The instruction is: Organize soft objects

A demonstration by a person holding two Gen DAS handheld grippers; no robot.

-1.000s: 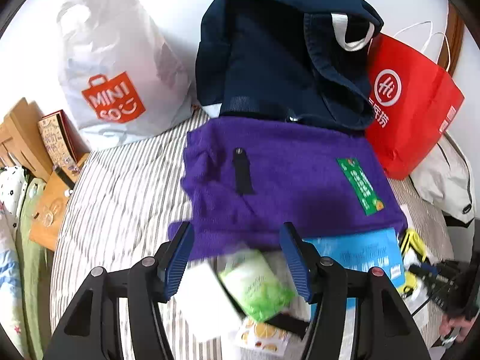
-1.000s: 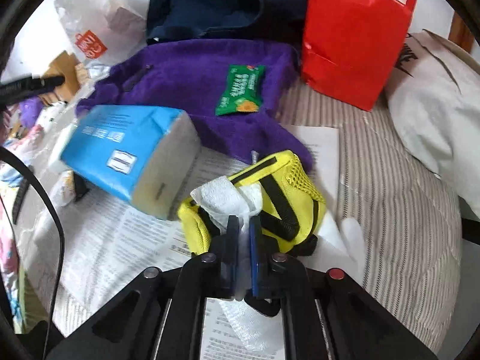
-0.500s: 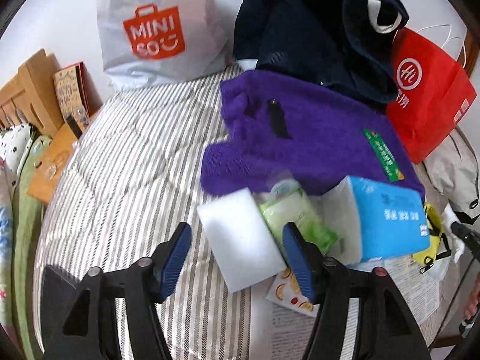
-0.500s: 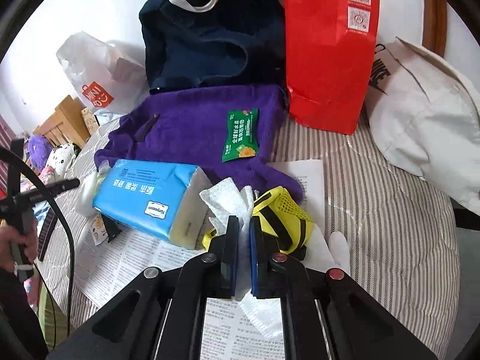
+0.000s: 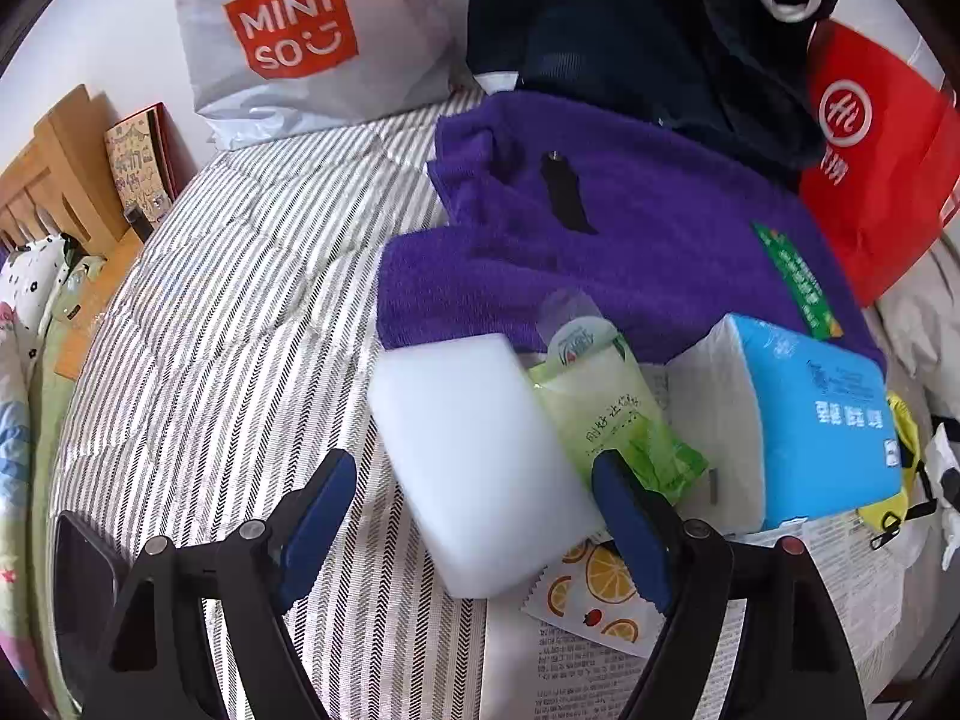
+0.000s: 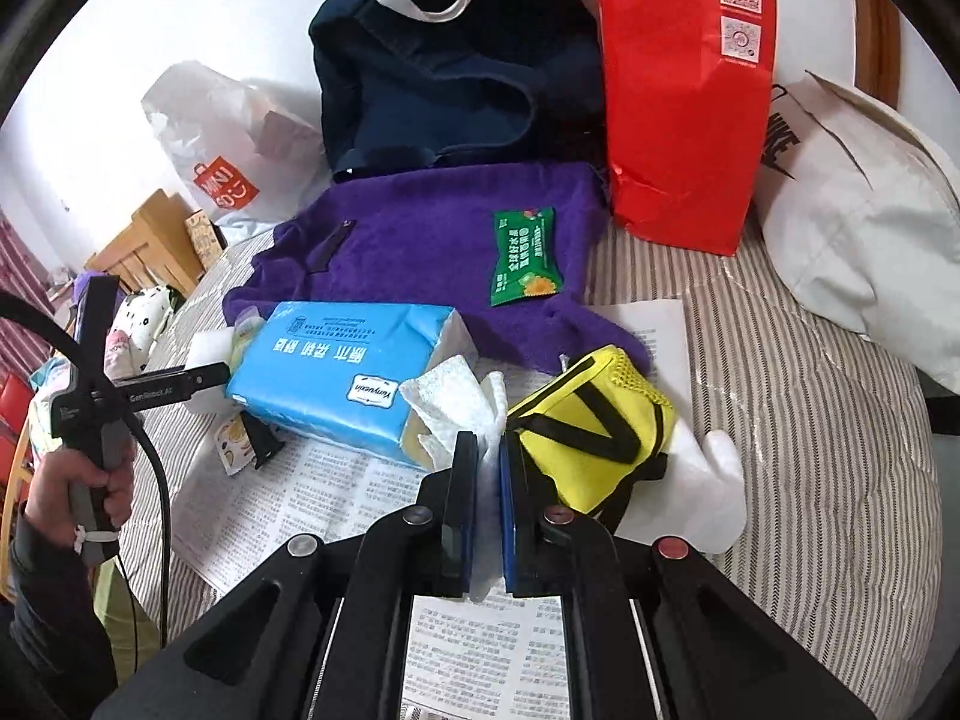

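My left gripper is open, its jaws on either side of a white sponge block that lies on the striped bed. A green wipes pack and a blue tissue pack lie just right of it. My right gripper is shut on a white tissue, held above newspaper beside the blue tissue pack and a yellow mesh pouch. A purple towel with a green sachet on it lies behind.
A Miniso bag, a navy garment, a red paper bag and a white Nike bag line the wall. A wooden headboard stands at left. Bare striped bedding lies to the left.
My left gripper has moved closer to the white sponge, which now lies between its jaws. My right gripper has lifted and pulled back with the tissue held.
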